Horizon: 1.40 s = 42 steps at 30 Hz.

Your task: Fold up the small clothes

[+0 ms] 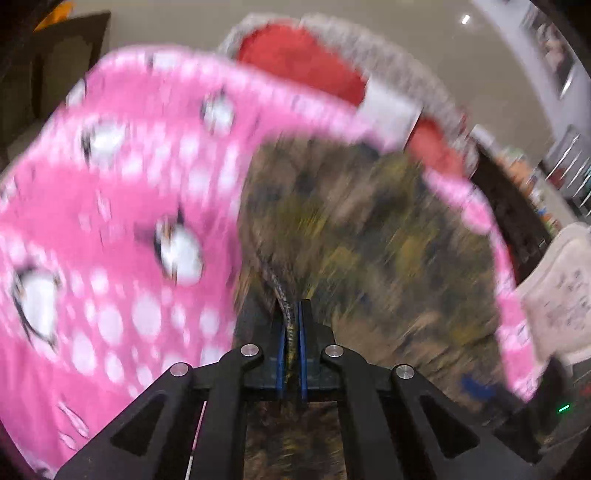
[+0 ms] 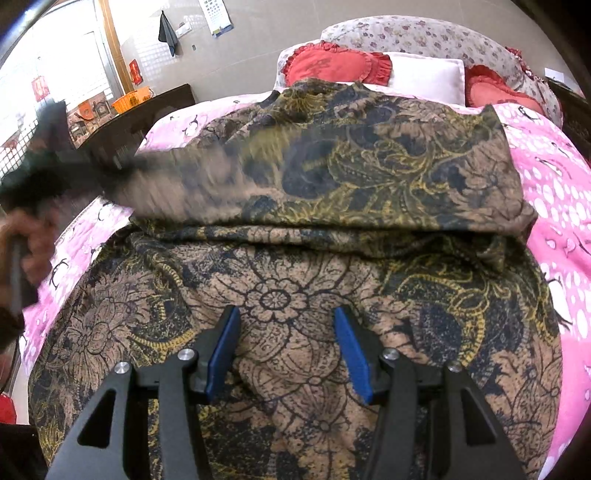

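A brown garment with black and yellow floral print [image 2: 295,258] lies on a pink bedspread [image 2: 554,192], its far part folded over toward me with a crease across the middle. My left gripper [image 1: 291,314] is shut on an edge of this garment [image 1: 369,229] and the view is motion-blurred. In the right wrist view the left gripper shows as a dark blur at the left [image 2: 74,162], holding the folded flap's left end. My right gripper [image 2: 286,314] is open, its blue pads [image 2: 354,354] just above the near part of the garment, holding nothing.
Red heart-shaped cushions [image 2: 340,62] and a white pillow [image 2: 428,74] lie at the bed's head against a floral headboard [image 2: 424,33]. A dark cabinet [image 2: 147,110] stands left of the bed. A white chair [image 1: 565,288] stands at the right.
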Tool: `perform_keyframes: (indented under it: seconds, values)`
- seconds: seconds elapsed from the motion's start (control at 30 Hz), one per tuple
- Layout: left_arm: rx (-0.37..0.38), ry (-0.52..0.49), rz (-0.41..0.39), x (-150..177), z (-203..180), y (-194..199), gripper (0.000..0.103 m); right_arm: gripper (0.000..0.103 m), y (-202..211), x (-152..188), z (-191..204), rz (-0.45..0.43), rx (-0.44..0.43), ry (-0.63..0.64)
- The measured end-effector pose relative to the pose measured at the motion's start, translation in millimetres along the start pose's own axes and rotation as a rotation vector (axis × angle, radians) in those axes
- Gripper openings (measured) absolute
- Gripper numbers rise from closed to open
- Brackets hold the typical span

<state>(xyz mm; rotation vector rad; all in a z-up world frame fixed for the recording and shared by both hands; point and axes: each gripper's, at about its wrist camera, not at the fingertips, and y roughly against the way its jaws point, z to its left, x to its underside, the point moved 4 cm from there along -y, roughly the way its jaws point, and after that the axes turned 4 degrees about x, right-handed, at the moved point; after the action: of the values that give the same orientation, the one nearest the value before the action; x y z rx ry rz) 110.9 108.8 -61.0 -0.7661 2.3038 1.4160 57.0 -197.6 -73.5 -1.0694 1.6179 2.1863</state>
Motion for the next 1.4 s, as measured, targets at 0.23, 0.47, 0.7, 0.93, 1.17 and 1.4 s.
perform_keyframes:
  seconds: [0.23, 0.47, 0.7, 0.93, 1.17, 1.4]
  values:
    - [-0.093, -0.003, -0.196, -5, 0, 60, 0.006, 0.058, 10, -13, 6, 0.085, -0.042, -0.026]
    - [-0.080, -0.090, -0.237, -26, -48, 40, 0.017, 0.048, 20, -102, -25, -0.088, 0.104, -0.053]
    - [-0.149, -0.118, -0.117, -20, -51, -12, 0.017, 0.000, -5, -62, -141, 0.048, 0.139, -0.162]
    - [-0.137, -0.128, -0.151, 2, -39, -32, 0.019, 0.000, 5, -51, -157, 0.055, 0.198, -0.202]
    - [-0.172, -0.139, -0.134, 2, -41, -38, 0.019, 0.006, 14, -121, -147, -0.132, 0.268, -0.198]
    - [-0.153, -0.125, -0.134, 1, -39, -40, 0.019, 0.000, -54, -122, -189, 0.045, 0.414, -0.234]
